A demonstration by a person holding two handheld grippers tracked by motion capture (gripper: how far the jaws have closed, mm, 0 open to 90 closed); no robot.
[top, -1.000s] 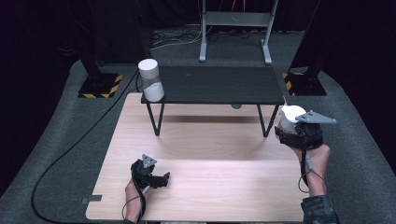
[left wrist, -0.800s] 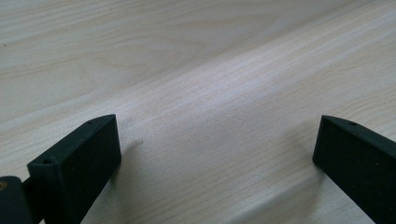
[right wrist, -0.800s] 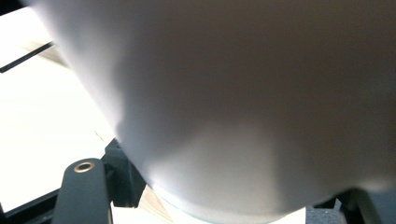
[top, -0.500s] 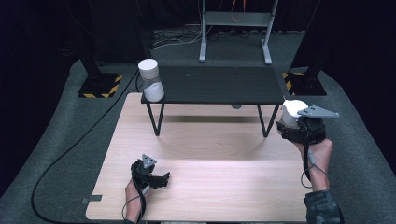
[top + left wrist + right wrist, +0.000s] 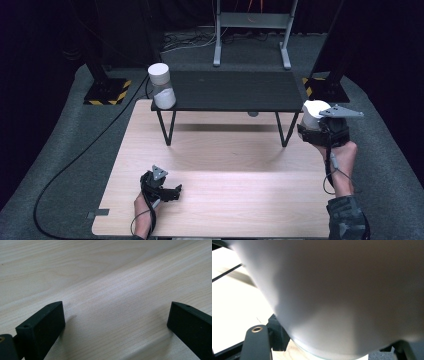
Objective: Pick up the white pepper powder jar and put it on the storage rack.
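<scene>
Clamped in the right gripper [image 5: 320, 127]: a white cylindrical cup [image 5: 314, 113], upright, beside the black raised shelf's [image 5: 235, 90] right end.

My table [image 5: 240, 200] is pale wood with a fine grain and a matt finish. The white cup [image 5: 314, 114] I hold looks smooth and matt. My left gripper [image 5: 117, 325] has matt black plastic-looking jaws.

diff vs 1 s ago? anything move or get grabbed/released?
The right gripper, still shut on the white cup, drifted slightly toward the right end of the black shelf. Nothing was newly grabbed or released. The left gripper stayed open low over the wooden table, and the stacked white cups stayed on the shelf's left end.
</scene>
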